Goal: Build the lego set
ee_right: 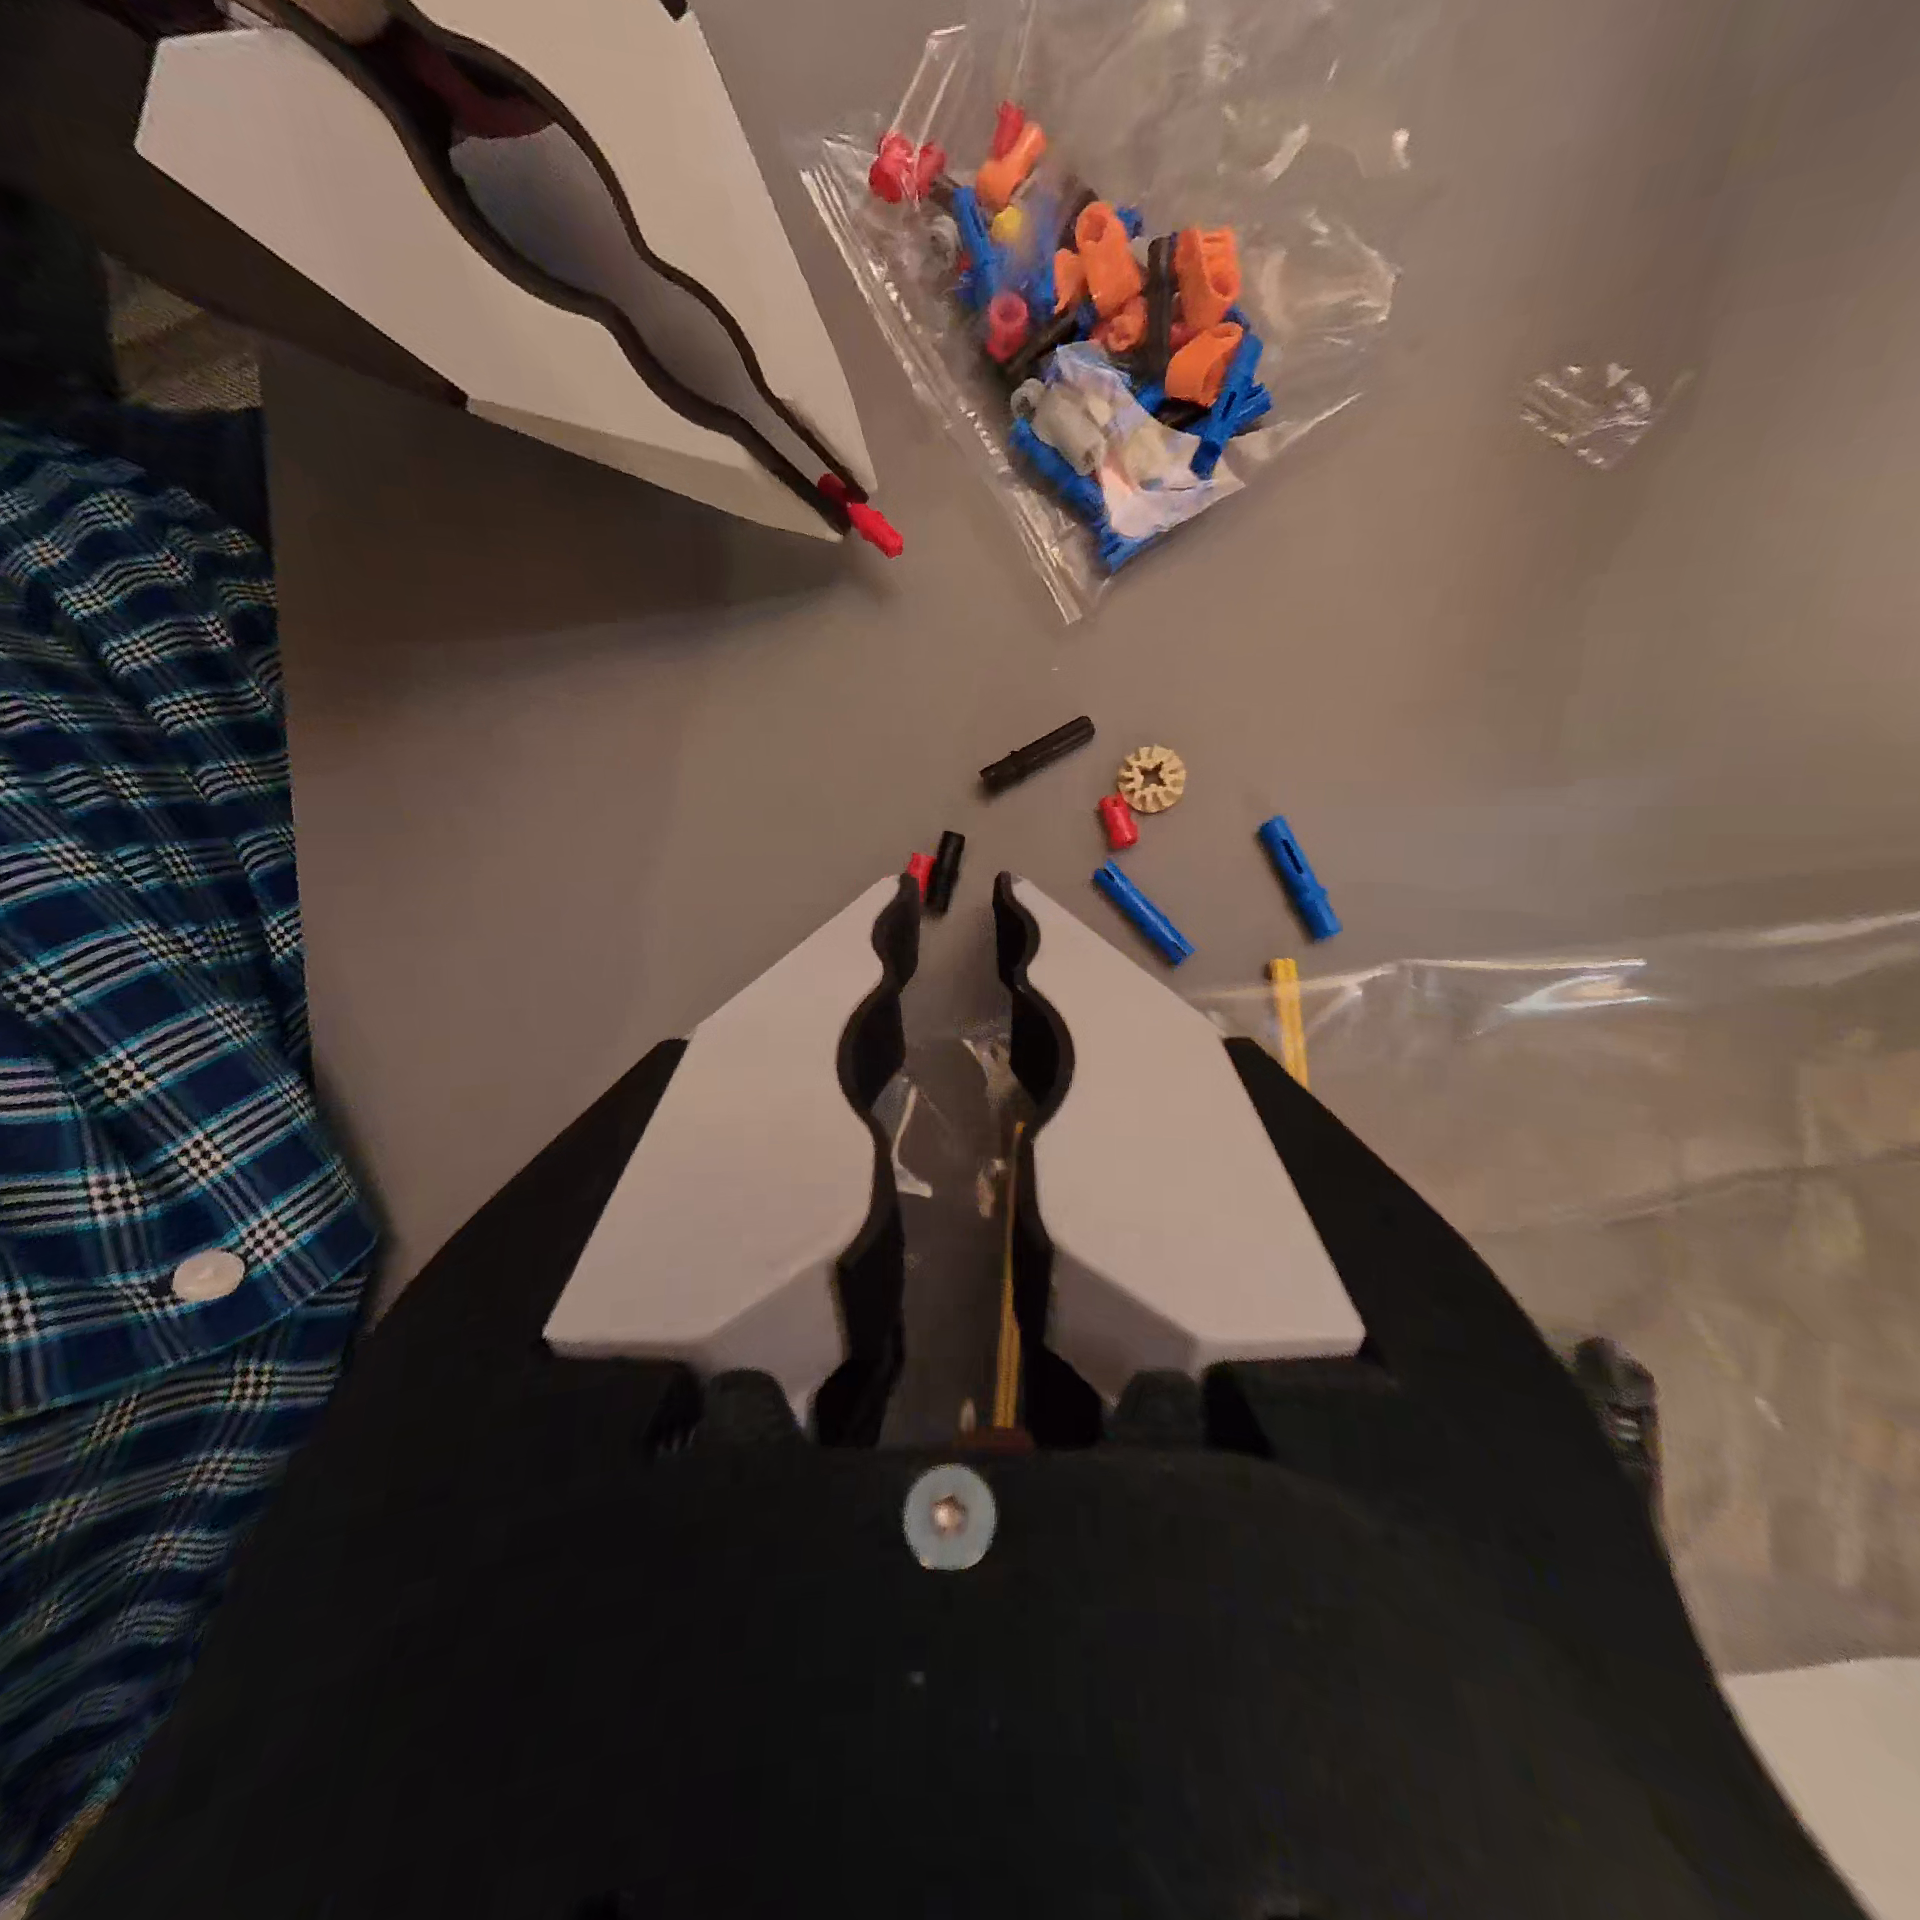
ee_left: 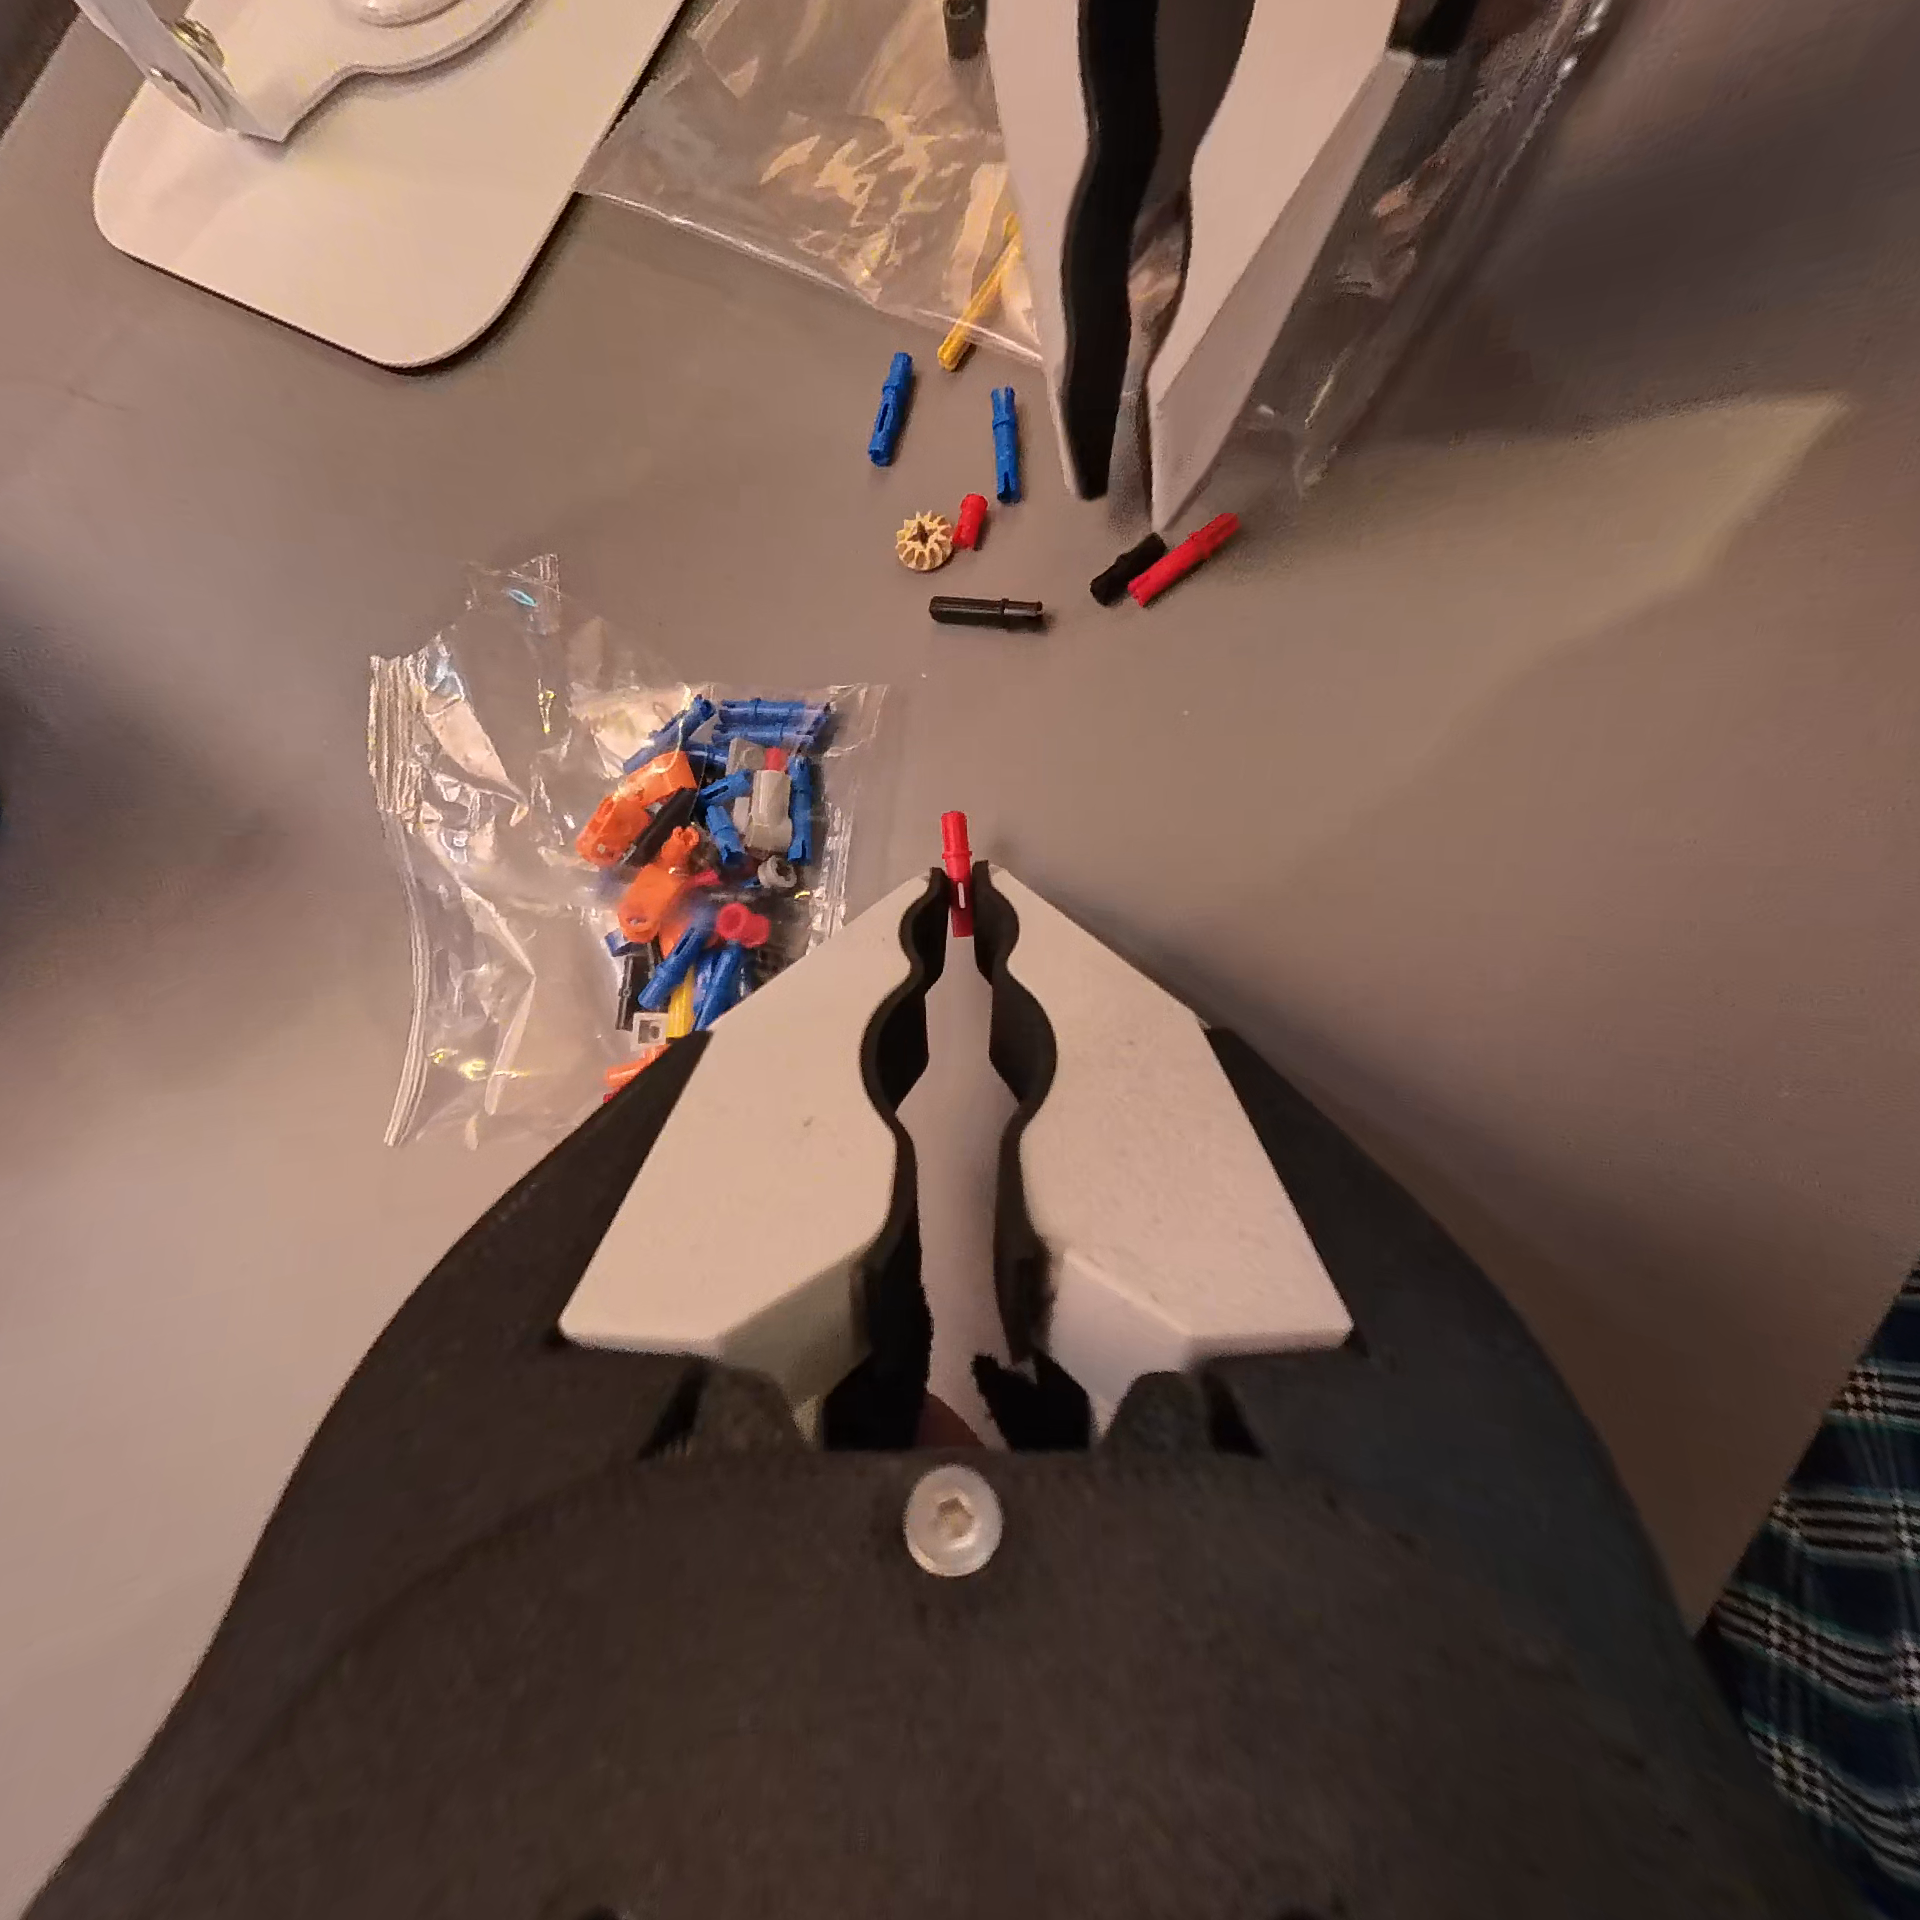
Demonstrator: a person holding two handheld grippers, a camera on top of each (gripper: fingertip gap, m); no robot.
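Note:
My left gripper [ee_left: 957, 883] is shut on a small red pin [ee_left: 955, 868], whose tip sticks out past the fingertips, held above the grey table. It also shows in the right wrist view [ee_right: 847, 504] with the red pin [ee_right: 873, 528]. My right gripper [ee_right: 956, 883] is narrowly open and empty, its tips just over a short black pin [ee_right: 945, 871] and a long red pin [ee_right: 918, 868]. It shows in the left wrist view [ee_left: 1127, 494], with the short black pin [ee_left: 1125, 568] and red pin [ee_left: 1184, 559] beside it.
Loose on the table are two blue pins [ee_right: 1141, 914] [ee_right: 1299, 878], a tan gear [ee_right: 1151, 778], a small red piece [ee_right: 1117, 821], a black pin [ee_right: 1036, 755] and a yellow axle [ee_right: 1286, 1013]. A small bag of parts [ee_left: 686, 862], a large clear bag [ee_right: 1558, 1039] and a white stand base [ee_left: 343, 177] lie around. A plaid sleeve [ee_right: 125, 831] is at the left. Some 8 cm of space lies between my two pairs of fingers.

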